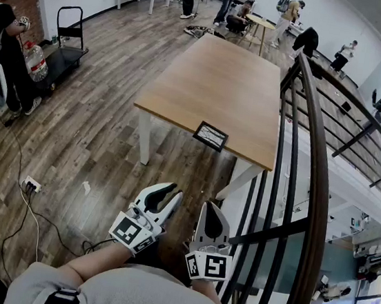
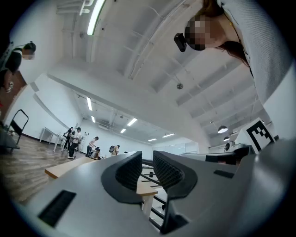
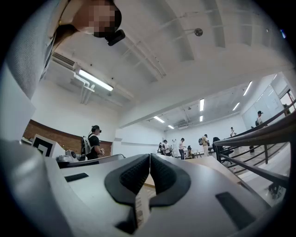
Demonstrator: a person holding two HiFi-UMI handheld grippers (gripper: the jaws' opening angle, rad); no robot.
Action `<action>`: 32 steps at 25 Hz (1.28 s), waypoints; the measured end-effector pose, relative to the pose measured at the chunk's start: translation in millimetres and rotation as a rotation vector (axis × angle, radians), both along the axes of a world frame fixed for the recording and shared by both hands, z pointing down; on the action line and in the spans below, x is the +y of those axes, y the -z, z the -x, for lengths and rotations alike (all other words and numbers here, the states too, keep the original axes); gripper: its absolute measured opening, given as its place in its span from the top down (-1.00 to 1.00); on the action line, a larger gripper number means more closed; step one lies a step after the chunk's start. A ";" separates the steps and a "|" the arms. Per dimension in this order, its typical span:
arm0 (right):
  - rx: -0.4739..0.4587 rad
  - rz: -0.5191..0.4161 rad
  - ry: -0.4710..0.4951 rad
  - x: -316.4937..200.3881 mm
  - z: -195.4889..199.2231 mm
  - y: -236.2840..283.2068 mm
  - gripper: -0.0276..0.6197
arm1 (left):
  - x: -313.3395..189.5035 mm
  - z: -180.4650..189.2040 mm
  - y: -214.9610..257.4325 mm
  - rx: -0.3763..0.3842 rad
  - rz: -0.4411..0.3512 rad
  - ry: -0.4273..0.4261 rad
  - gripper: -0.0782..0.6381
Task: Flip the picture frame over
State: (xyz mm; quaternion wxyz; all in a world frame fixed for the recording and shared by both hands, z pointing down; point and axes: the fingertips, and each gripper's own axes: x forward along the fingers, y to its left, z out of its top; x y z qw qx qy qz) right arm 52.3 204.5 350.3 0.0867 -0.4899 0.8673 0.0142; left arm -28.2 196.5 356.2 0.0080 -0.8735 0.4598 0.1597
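A small dark picture frame [image 1: 211, 136] lies flat near the front edge of a long wooden table [image 1: 214, 74]. Both grippers are held close to my body, well short of the table and apart from the frame. My left gripper [image 1: 170, 192] points forward and a little upward; in the left gripper view its jaws [image 2: 148, 161] stand a narrow gap apart with nothing between them. My right gripper [image 1: 212, 208] is beside it, and its pads [image 3: 138, 173] meet with nothing held. Neither gripper view shows the frame.
A dark metal railing [image 1: 314, 164] runs along the table's right side, with a drop beyond it. A person [image 1: 2, 39] and a black cart [image 1: 66, 48] are at the left. A power strip with cables [image 1: 31, 184] lies on the wooden floor. Several people stand at the far end.
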 end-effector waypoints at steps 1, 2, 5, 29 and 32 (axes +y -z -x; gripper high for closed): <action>0.001 -0.002 0.000 -2.5 1.4 -0.5 0.87 | -3.1 2.5 -0.4 0.002 -0.002 0.003 0.56; 0.003 -0.003 -0.001 -5.2 2.4 -1.3 0.87 | -6.5 4.7 -1.4 0.004 -0.003 0.006 0.56; 0.018 0.001 -0.001 -18.6 2.7 -6.9 0.87 | -20.9 6.9 -9.2 0.016 0.011 0.013 0.56; 0.063 0.012 -0.120 -314.0 11.9 -14.8 0.87 | -330.2 8.0 -9.2 -0.016 0.022 -0.106 0.56; 0.066 0.035 -0.120 -324.0 2.5 -20.2 0.87 | -342.9 1.4 -12.9 -0.021 0.038 -0.102 0.56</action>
